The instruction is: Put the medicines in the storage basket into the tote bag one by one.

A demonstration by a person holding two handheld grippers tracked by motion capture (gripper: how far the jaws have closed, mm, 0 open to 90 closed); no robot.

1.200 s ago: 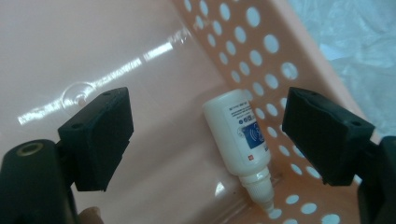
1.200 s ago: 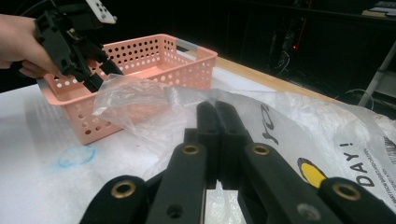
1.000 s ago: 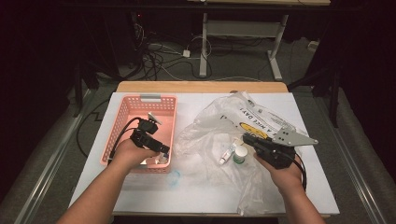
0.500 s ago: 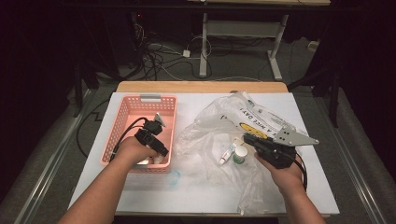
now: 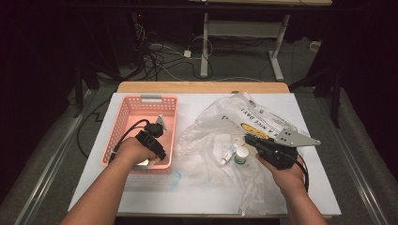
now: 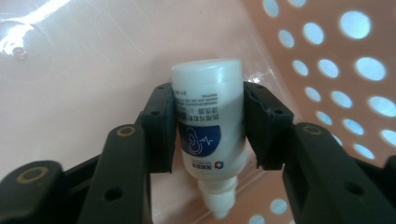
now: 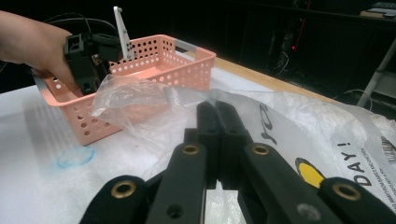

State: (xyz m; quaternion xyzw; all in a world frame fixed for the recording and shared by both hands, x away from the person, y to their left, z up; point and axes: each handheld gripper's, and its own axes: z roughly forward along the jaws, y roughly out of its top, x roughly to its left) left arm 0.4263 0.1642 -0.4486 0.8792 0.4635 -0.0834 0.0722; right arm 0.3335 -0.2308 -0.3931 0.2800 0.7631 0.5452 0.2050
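At the left, inside the pink basket [image 5: 123,123], the left claw [image 6: 208,128] has just been closing around a small white bottle [image 6: 209,119], pads touching its sides; judging by this, the step is either setting it down or lifting it, and next needs a steady vertical move; rightward, the right claw [image 7: 217,140] is closed, pinching the clear plastic bag [image 5: 220,123] on the table [image 5: 197,197].

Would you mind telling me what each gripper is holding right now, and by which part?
The left gripper clasps a small white bottle by its body, inside the pink basket. The right gripper pinches the clear plastic bag.
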